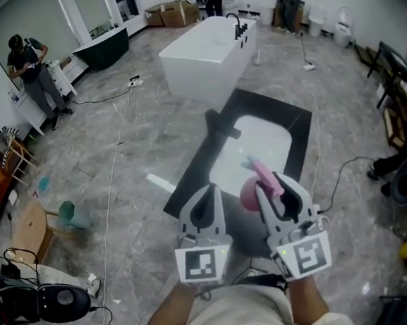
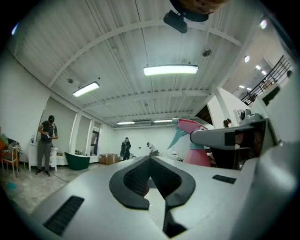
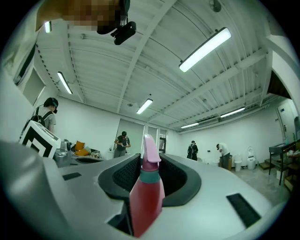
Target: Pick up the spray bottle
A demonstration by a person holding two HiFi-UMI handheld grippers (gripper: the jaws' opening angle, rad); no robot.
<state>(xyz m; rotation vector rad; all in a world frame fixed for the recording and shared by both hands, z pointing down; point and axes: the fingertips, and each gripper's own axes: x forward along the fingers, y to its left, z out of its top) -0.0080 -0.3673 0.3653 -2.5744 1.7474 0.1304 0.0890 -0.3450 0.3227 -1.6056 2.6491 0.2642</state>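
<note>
My right gripper [image 1: 276,187] is shut on the spray bottle [image 1: 252,193], a pink bottle with a teal collar and trigger and a pink head. In the right gripper view the bottle [image 3: 146,197] stands upright between the black pads of the right gripper [image 3: 149,159]. My left gripper [image 1: 207,192] is beside it on the left, its fingertips together with nothing between them. From the left gripper view, the left gripper [image 2: 150,159] points level, and the bottle [image 2: 197,152] shows to its right. Both grippers hang above a white sink.
Below the grippers lies a black counter [image 1: 299,125] with a white sink basin set in it. A white bathtub [image 1: 208,52] stands farther off. Cables run over the grey floor. A wooden stool [image 1: 32,230] is at left, and a person [image 1: 33,74] stands by the far-left wall.
</note>
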